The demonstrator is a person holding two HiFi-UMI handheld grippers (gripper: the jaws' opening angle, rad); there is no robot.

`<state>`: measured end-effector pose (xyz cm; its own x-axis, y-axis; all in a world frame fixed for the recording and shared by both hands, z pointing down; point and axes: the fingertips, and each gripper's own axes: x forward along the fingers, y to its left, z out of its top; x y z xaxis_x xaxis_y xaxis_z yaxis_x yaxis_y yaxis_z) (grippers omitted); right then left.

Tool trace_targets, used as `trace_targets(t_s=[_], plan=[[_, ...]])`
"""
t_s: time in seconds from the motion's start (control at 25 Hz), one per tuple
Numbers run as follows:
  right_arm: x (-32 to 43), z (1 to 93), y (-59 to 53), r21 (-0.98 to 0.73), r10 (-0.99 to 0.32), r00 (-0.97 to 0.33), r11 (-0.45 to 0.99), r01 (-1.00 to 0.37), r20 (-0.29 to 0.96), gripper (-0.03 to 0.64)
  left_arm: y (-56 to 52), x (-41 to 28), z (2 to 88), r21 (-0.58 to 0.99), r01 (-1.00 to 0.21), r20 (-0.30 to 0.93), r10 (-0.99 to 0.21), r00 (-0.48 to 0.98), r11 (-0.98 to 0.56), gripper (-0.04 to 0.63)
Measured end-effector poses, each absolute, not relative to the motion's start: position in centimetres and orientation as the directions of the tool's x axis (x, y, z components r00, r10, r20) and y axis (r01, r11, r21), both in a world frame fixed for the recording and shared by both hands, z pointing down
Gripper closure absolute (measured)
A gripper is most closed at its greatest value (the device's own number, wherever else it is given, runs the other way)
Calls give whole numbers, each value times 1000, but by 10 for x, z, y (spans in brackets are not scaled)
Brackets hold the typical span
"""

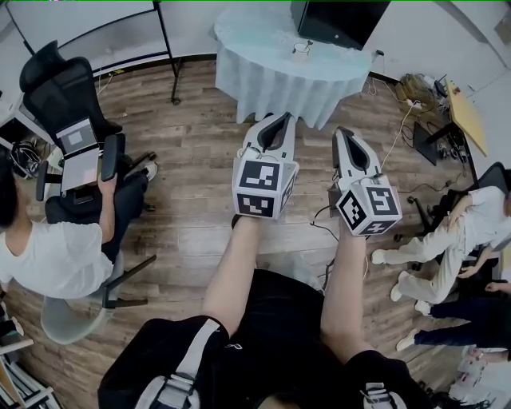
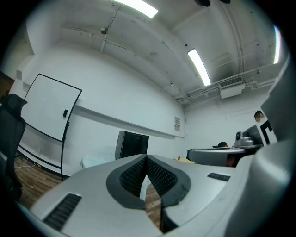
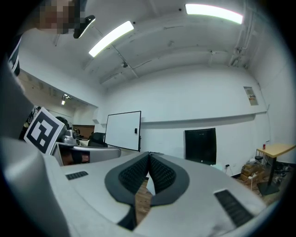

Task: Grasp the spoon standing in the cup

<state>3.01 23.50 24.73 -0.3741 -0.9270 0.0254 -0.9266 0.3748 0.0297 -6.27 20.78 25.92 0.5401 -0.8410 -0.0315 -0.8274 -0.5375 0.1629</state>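
Observation:
A round table under a pale cloth (image 1: pixel 279 76) stands ahead at the top of the head view. A small pale object (image 1: pixel 302 49) sits on it; it is too small to tell a cup or spoon. My left gripper (image 1: pixel 281 118) is held level over the wooden floor, short of the table, jaws shut with nothing between them. My right gripper (image 1: pixel 343 130) is beside it, also shut and empty. In the left gripper view the pads (image 2: pixel 157 175) meet at the left gripper's tip (image 2: pixel 146 157). The right gripper view shows the right gripper's tip (image 3: pixel 149 154) closed too.
A black screen (image 1: pixel 335 20) stands behind the table. A person sits in an office chair (image 1: pixel 72 104) at the left. Other people sit on the floor at the right (image 1: pixel 455 232), near a desk (image 1: pixel 463 112) and cables. A whiteboard (image 3: pixel 123 131) stands by the wall.

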Motion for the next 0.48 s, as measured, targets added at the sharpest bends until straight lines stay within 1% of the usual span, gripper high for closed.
trace_targets(t_s=[0.2, 0.32, 0.48], plan=[[44, 247, 226, 37, -936, -352, 352, -935, 20, 617, 200, -51, 256, 159, -820, -49, -833, 550, -551, 594], [58, 247, 214, 23, -940, -341, 341, -940, 12, 617, 191, -44, 261, 154, -826, -33, -838, 544, -543, 594], [65, 253, 191, -3, -939, -343, 343, -939, -2, 617, 177, -31, 263, 98, -839, -23, -844, 535, -535, 594]])
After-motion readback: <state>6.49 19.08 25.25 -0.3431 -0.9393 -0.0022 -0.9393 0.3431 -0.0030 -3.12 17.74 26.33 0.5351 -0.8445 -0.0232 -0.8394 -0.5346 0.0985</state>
